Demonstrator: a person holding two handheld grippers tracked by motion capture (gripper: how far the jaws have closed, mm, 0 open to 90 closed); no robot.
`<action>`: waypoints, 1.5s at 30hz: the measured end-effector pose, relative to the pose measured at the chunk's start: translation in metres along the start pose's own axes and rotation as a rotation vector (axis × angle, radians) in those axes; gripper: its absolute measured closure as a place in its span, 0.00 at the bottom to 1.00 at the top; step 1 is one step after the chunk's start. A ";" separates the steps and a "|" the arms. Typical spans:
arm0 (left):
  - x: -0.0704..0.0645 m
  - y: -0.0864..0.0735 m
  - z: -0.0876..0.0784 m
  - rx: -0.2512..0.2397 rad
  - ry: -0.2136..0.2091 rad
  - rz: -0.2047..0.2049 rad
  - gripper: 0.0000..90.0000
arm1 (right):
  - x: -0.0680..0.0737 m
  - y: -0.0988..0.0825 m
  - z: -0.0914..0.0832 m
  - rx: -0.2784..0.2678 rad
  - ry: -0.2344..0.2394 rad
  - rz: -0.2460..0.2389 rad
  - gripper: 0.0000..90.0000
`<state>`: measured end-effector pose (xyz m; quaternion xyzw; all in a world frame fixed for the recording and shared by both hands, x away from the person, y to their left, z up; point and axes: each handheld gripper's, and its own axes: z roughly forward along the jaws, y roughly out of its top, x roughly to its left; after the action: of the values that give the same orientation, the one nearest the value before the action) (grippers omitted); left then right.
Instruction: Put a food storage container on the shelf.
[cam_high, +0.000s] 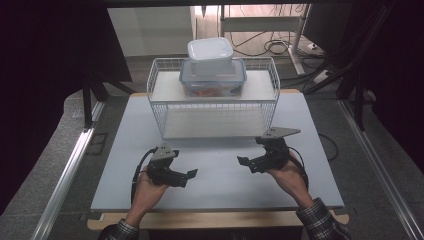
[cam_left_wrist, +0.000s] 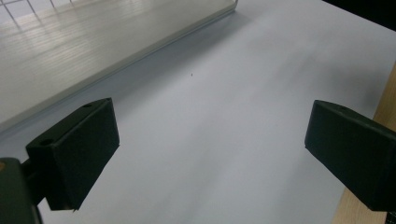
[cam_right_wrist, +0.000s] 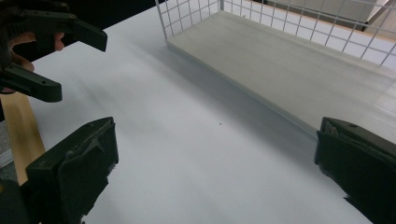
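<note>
White wire rack (cam_high: 215, 100) sits mid-table in high view, blue-rimmed container (cam_high: 213, 80) on its top shelf with white lidded box (cam_high: 210, 54) stacked on it; left gripper (cam_high: 186, 177) and right gripper (cam_high: 246, 163) hover over the table (cam_high: 215, 190), well apart from the rack. Left gripper view: jaws wide, nothing between, rack's lower shelf (cam_left_wrist: 70, 51) ahead. Right gripper view: jaws wide, empty, facing the other gripper.
</note>
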<state>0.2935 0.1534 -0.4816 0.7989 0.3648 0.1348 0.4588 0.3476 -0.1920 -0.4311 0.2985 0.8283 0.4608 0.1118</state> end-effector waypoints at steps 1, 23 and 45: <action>-0.001 -0.002 -0.001 -0.002 0.003 0.001 0.03 | 0.000 -0.002 -0.001 0.002 -0.001 0.003 0.00; -0.004 -0.037 -0.014 0.022 0.066 -0.002 0.02 | -0.010 -0.049 -0.022 0.021 -0.087 0.044 0.00; 0.005 -0.063 -0.011 0.091 0.100 -0.037 0.00 | -0.014 -0.080 -0.024 0.076 -0.129 0.068 0.00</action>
<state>0.2624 0.1837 -0.5284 0.8044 0.4078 0.1493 0.4054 0.3166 -0.2488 -0.4860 0.3597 0.8256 0.4124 0.1379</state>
